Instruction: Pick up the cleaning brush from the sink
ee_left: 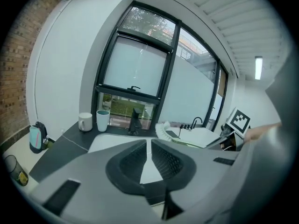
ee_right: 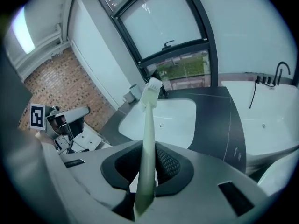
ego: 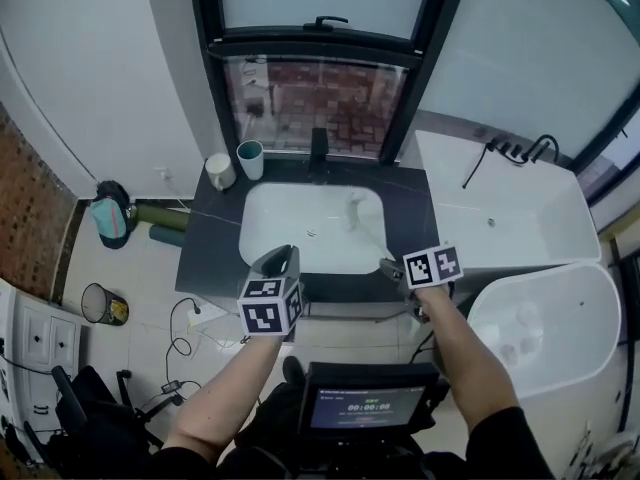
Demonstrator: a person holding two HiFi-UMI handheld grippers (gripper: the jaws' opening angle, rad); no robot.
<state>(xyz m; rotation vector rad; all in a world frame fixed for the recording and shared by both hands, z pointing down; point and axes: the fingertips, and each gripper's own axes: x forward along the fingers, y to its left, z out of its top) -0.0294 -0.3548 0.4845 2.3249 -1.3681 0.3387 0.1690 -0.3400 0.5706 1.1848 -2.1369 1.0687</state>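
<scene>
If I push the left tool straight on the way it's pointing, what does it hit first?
Most likely the white sink basin, near its front rim; nothing shows in between. Depth is hard to judge.

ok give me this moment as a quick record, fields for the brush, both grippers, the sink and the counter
brush: held by its handle, bristle end pointing away from the gripper, up clear of the sink
right gripper: shut on the brush
left gripper: shut, nothing in it
sink: white basin, no brush in it
counter: dark; white mug and teal cup at the back left corner, faucet behind the basin
task: brush picked up
</scene>
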